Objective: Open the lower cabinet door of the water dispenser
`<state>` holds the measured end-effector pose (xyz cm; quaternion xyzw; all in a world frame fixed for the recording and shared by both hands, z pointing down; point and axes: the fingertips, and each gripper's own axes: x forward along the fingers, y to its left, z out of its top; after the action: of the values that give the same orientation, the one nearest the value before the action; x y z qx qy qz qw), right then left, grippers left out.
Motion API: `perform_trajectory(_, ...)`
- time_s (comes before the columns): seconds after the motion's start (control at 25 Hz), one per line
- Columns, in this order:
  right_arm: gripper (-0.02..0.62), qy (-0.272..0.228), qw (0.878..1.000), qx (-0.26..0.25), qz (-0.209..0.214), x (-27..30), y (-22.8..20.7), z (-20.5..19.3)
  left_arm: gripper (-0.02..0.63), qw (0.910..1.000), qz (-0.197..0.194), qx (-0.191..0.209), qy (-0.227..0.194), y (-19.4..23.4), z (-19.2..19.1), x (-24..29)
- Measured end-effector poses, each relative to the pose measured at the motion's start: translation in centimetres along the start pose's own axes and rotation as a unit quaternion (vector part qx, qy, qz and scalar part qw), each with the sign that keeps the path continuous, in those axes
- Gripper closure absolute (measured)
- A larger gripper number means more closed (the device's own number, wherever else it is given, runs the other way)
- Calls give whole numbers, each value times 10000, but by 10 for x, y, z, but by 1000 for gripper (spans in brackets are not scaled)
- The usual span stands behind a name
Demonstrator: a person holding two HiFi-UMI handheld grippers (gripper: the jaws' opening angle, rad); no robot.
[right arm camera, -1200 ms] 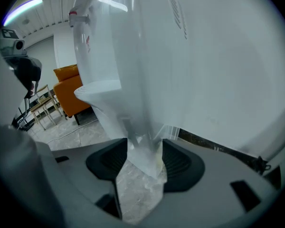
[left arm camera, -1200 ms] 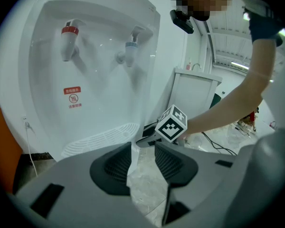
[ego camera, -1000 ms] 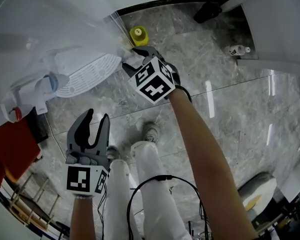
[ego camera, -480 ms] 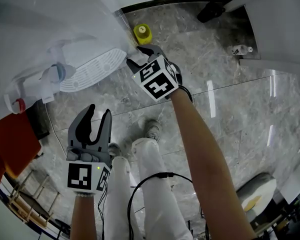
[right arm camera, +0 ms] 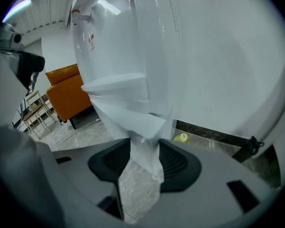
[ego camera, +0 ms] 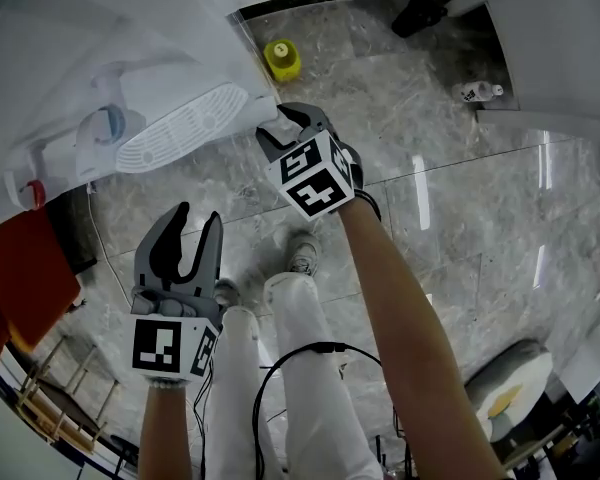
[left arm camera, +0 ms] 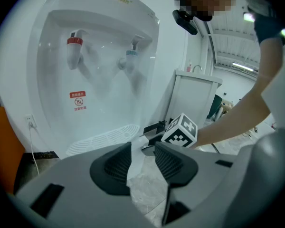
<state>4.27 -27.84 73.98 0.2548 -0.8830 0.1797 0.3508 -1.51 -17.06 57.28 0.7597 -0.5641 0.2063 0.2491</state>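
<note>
The white water dispenser (ego camera: 80, 48) fills the upper left of the head view, with its ribbed drip tray (ego camera: 180, 128) under the taps. My right gripper (ego camera: 288, 120) is at the free edge of the lower cabinet door (ego camera: 263, 103), below the tray. In the right gripper view that white door edge (right arm camera: 142, 141) lies between the two pads of the right gripper (right arm camera: 145, 160). Its jaws are closing and floor still shows beside the panel. My left gripper (ego camera: 185, 233) hangs lower, open and empty, away from the dispenser (left arm camera: 99, 70).
A yellow object (ego camera: 281, 58) lies on the marble floor by the dispenser's foot. An orange seat (ego camera: 20, 268) stands at the left and a white cabinet (ego camera: 560, 38) at the upper right, with a small bottle (ego camera: 475, 92) beside it. The person's legs (ego camera: 280, 368) are below the grippers.
The right gripper has shifted a little along the door edge, rolled slightly, and its jaws have narrowed around the edge. The left gripper has stayed put.
</note>
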Motion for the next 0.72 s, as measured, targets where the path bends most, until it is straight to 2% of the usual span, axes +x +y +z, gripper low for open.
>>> perform_trajectory(0.12,414,71,10000,-23,-15,-6,6,-8,454,10000,-32,-48,27,-4,-2,0)
perform_trajectory(0.2,452,123,9999,-65,-50,-11,10,-15,454,10000,-61,-60,45,-6,-4,-1)
perform_trajectory(0.72,476,316,9993,110,-139,-34,47,-48,454,9995,-254,-81,190,-10,-21,-14)
